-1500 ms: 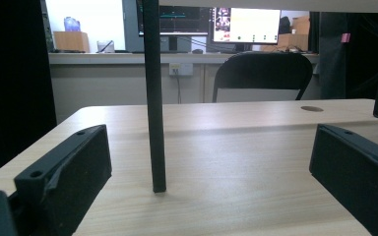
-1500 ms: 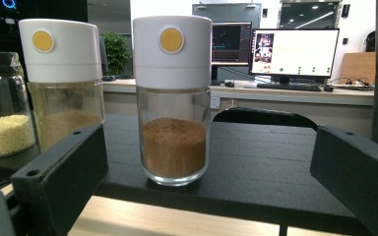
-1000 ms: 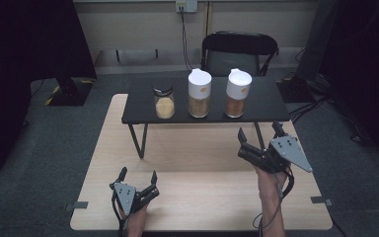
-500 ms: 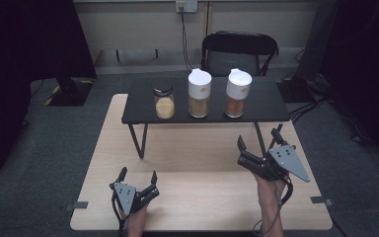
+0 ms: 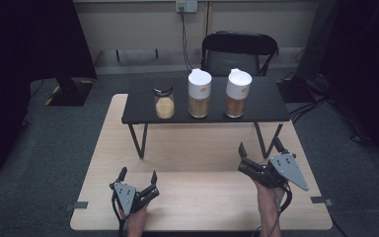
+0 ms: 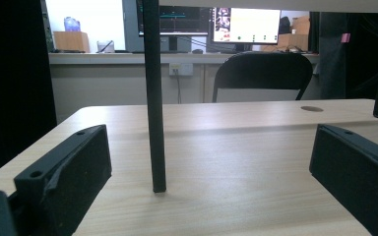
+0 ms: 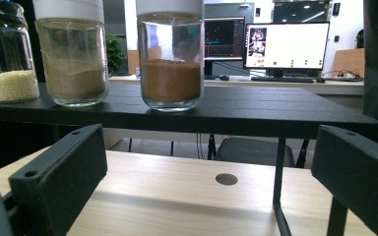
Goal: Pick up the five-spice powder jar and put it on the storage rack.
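Note:
A low black stand sits on the far half of a light wooden table. On it, in a row, are a small black-lidded jar of pale grains, a tall white-lidded jar of tan powder and a second white-lidded jar of brown powder. My left gripper rests open near the front left edge, and its own view has a stand leg between the jaws, farther off. My right gripper is open and empty at the front right. It faces the pale-grain jar, tan jar and brown jar.
A black chair stands behind the table, with a wall socket and hanging cable above it. Thin black stand legs rise from the tabletop. A round cable hole lies under the stand. Dark screens flank both sides.
My right gripper has drawn back toward the near edge of the table, still open. The left gripper and the jars have stayed put.

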`<action>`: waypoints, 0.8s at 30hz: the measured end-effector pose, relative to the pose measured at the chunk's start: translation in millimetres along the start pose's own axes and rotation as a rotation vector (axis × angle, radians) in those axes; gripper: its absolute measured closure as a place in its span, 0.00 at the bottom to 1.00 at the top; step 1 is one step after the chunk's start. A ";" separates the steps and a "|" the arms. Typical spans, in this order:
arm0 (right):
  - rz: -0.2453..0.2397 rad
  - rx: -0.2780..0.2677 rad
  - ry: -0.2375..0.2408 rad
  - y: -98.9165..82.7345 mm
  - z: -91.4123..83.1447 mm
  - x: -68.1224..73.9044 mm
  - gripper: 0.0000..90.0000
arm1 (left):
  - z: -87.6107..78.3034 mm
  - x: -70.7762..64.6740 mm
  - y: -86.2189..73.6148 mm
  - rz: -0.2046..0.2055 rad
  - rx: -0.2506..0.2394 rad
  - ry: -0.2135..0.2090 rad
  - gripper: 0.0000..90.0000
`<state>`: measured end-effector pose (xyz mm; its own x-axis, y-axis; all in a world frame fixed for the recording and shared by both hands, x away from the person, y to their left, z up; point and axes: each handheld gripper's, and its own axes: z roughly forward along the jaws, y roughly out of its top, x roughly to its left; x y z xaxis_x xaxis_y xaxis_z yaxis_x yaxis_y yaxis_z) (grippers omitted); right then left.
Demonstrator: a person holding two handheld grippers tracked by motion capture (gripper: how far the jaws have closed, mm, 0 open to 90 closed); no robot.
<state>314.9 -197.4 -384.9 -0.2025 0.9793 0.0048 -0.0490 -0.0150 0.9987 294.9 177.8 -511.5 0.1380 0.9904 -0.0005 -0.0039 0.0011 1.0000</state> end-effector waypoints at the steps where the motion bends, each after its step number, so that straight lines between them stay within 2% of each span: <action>1: 0.002 -0.002 -0.002 -1.0 -1.1 -0.6 0.00 | 0.0 0.0 0.0 0.000 0.000 0.000 0.02; 9: 0.005 0.002 -0.007 -13.0 -7.1 -0.2 0.00 | 0.0 0.0 0.0 0.000 0.000 0.000 0.02; 11: -0.010 0.006 -0.021 -16.6 -7.9 0.6 0.00 | 0.0 0.0 0.0 0.000 0.000 0.000 0.02; 16: -0.006 -0.011 -0.024 -28.7 -10.7 2.2 0.00 | 0.0 0.0 0.0 0.000 0.000 0.000 0.02; 24: -0.007 -0.015 -0.010 -42.9 -13.0 5.9 0.00 | 0.0 0.0 0.0 0.000 0.000 0.000 0.02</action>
<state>303.1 -193.6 -428.4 -0.1927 0.9813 -0.0013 -0.0647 -0.0114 0.9978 294.9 177.8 -511.5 0.1381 0.9904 -0.0005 -0.0040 0.0010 1.0000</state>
